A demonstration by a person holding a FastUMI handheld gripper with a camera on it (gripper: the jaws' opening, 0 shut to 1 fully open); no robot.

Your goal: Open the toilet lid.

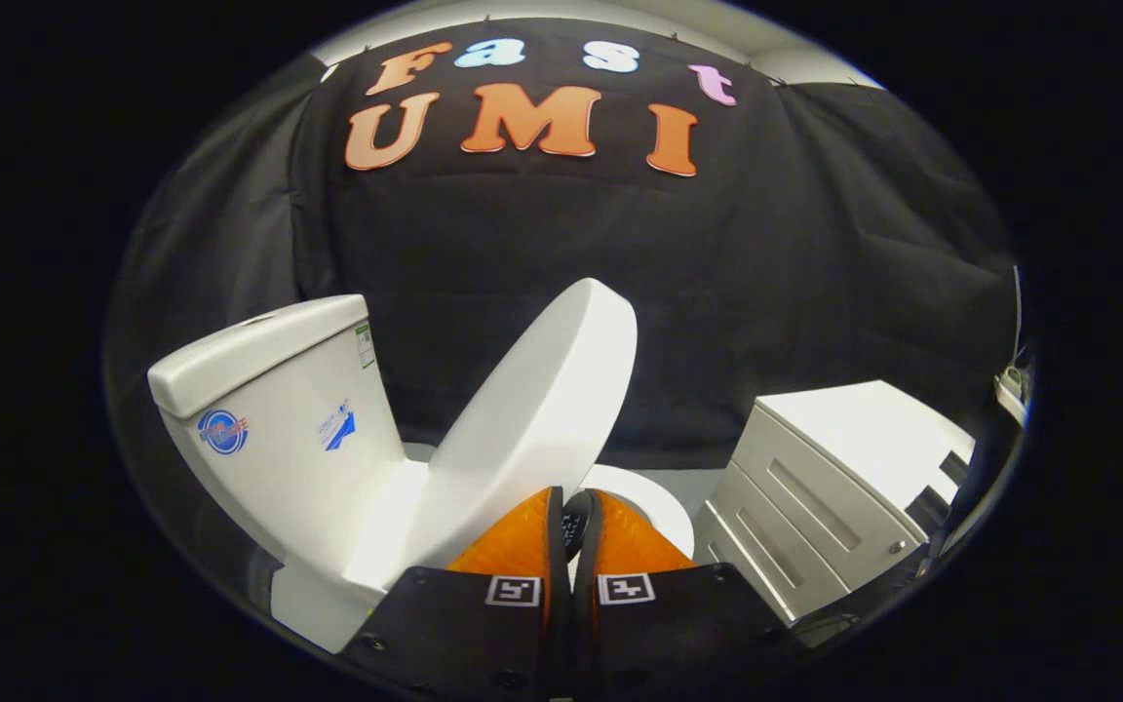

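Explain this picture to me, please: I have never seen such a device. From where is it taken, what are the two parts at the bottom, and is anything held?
The camera rides on a hand-held tool, a gripper, and looks forward along its two fingers, the parts at the bottom. The fingers are closed together, nearly touching, and hold nothing. Just ahead of them stands a white toilet. Its lid is raised partway and tilts back toward the tank. A piece of the seat rim shows behind the fingers. Beside the toilet stands a white cabinet with drawers. The black cloth behind is the booth's wall.
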